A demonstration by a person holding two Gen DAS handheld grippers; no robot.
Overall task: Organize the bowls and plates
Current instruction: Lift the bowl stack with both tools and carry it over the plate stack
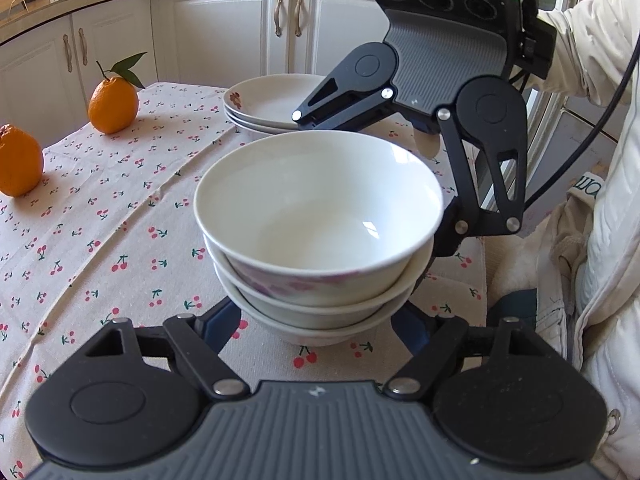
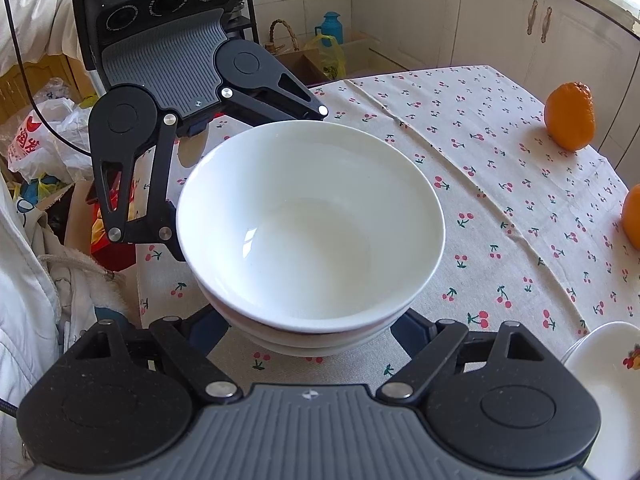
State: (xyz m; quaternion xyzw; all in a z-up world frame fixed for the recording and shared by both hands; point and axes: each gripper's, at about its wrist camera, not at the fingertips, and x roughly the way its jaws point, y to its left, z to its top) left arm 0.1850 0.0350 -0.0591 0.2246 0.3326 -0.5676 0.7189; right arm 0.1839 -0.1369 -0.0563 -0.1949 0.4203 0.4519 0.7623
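Three white bowls sit nested in a stack point(image 1: 320, 240) on the cherry-print tablecloth point(image 1: 120, 220); the stack also shows in the right wrist view point(image 2: 312, 232). My left gripper point(image 1: 316, 336) is open, its blue-tipped fingers point(image 1: 218, 326) either side of the stack's base. My right gripper point(image 2: 308, 334) is open too, reaching around the stack from the opposite side, fingertips hidden behind the bowls. A stack of white plates point(image 1: 276, 104) with a flower print lies beyond the bowls; its edge shows in the right wrist view point(image 2: 604, 364).
Two oranges point(image 1: 113, 104) point(image 1: 18, 162) sit on the table's far left; they also show in the right wrist view point(image 2: 570, 116). White kitchen cabinets point(image 1: 224, 28) stand behind. The person's white jacket point(image 1: 608, 260) is at the table edge. Bags and clutter point(image 2: 44, 140) lie on the floor.
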